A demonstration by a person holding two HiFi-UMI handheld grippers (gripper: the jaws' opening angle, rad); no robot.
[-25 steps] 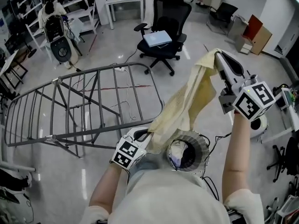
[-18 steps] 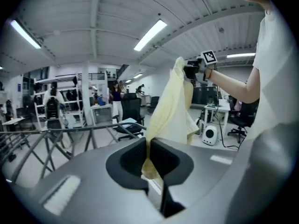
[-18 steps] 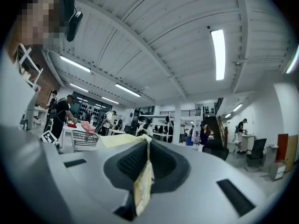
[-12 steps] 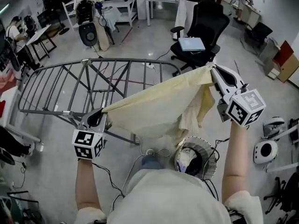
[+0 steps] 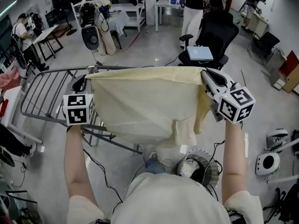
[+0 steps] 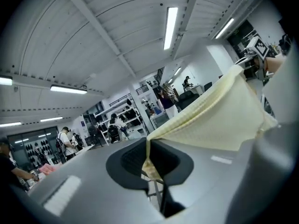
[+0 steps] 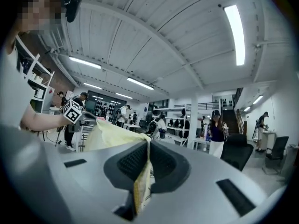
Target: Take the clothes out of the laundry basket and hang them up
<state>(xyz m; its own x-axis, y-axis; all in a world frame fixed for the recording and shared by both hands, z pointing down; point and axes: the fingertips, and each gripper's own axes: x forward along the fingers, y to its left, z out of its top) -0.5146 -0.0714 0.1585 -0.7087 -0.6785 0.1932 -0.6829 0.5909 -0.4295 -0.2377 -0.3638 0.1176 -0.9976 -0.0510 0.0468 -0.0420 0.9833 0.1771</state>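
Jaws on both sides are pinched tight on the pale yellow cloth. We see the left gripper gripping one top corner and the right gripper the other. Between them the top edge runs taut and roughly level. The rest hangs as a flat sheet with a folded flap at lower right. We note the grey drying rack behind the cloth, to the left, and the round laundry basket on the floor below.
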